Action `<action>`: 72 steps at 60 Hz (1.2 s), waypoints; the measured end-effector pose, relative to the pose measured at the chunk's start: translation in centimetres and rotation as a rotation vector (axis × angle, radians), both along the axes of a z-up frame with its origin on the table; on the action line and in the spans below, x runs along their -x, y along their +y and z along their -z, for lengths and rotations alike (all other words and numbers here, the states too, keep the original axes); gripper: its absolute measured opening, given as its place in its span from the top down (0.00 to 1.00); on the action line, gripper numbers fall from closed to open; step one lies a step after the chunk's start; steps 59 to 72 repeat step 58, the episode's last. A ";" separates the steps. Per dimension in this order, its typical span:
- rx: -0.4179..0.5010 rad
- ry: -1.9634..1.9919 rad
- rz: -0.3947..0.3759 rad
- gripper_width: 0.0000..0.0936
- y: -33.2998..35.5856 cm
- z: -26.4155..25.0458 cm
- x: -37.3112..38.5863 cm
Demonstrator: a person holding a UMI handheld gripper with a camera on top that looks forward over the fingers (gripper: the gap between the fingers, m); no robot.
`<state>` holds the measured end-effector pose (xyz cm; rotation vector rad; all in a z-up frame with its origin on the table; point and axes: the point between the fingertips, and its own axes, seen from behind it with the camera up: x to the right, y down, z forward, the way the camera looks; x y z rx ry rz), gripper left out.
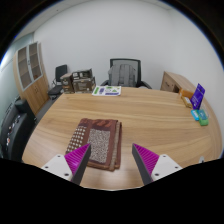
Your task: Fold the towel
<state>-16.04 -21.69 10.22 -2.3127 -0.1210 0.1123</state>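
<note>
A brown patterned towel (96, 142) lies folded into a rectangle on the wooden table (150, 115), with a darker border along its edges. My gripper (112, 160) hovers above the table's near edge, open, with nothing between its fingers. The left finger's magenta pad (79, 156) overlaps the towel's near left corner in view. The right finger's pad (146, 158) stands over bare wood to the right of the towel. The towel's near edge runs between the two fingers.
At the table's far right stand a purple box (198, 95) and a teal object (202, 117). Papers (107, 90) lie at the far edge. Office chairs (124, 72) and a wooden cabinet (31, 72) stand beyond; another chair (14, 128) is at the left.
</note>
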 end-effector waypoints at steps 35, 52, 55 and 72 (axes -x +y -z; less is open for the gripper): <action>-0.146 -0.040 0.116 0.08 -18.8 -12.6 4.7; -0.196 -0.081 0.131 0.08 -22.9 -15.5 5.5; -0.200 -0.080 0.128 0.08 -23.3 -15.8 5.9; -0.204 -0.078 0.122 0.08 -23.5 -15.9 6.2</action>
